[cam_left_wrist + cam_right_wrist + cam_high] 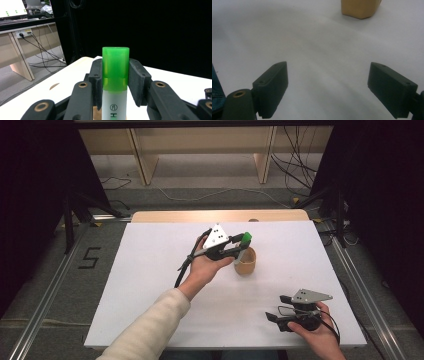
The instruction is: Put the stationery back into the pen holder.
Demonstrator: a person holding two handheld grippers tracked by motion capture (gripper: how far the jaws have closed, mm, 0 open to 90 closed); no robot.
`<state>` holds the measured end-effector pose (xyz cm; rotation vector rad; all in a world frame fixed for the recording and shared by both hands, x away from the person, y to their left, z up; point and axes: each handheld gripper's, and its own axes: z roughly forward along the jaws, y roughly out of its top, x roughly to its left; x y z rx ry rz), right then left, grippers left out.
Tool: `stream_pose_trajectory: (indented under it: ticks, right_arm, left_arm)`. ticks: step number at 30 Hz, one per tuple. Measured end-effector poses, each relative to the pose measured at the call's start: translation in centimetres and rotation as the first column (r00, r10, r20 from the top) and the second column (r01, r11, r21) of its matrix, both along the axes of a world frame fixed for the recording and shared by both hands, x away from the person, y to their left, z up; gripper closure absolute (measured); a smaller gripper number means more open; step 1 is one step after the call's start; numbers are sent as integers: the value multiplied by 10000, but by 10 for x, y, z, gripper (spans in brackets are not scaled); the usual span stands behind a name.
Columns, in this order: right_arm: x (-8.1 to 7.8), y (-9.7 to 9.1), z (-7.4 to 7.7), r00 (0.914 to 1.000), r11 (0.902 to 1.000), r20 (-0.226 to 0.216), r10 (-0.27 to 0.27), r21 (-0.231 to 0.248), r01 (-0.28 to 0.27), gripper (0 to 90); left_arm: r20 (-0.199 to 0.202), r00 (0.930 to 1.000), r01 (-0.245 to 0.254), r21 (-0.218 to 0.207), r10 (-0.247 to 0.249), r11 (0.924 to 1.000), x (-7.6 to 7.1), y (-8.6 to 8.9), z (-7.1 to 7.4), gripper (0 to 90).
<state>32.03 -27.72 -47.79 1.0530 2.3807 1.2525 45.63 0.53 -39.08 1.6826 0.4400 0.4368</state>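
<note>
A highlighter [115,82] with a green cap and white barrel stands upright between the jaws of my left gripper [115,77], which is shut on it. In the high view the left gripper [235,248] holds the highlighter [245,239] over the rim of a tan wooden cup [245,262] near the middle of the table. My right gripper [278,308] rests low near the table's front right, jaws wide apart. In the right gripper view its open gripper [328,87] has nothing between the jaws, and the cup's base [359,8] sits farther off.
A white sheet covers the table [150,285], with a bare wooden strip along its far edge [220,215]. Black curtains flank both sides. Wooden furniture legs and loose cables [295,170] lie on the floor beyond the table.
</note>
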Motion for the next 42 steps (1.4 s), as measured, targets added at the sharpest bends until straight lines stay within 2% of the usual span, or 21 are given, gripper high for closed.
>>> stream_pose_trajectory:
  ticks: [12,42]
  right_arm:
    - [0,0,0,10000,10000,4,8,-3,-8,175]
    - [0,-1,0,10000,10000,36,23,-28,-23,175]
  left_arm:
    - [-48,10000,32,-43,-32,10000,7,-10,1,669]
    - [-264,9995,-157,-129,153,9998,27,-22,-14,667]
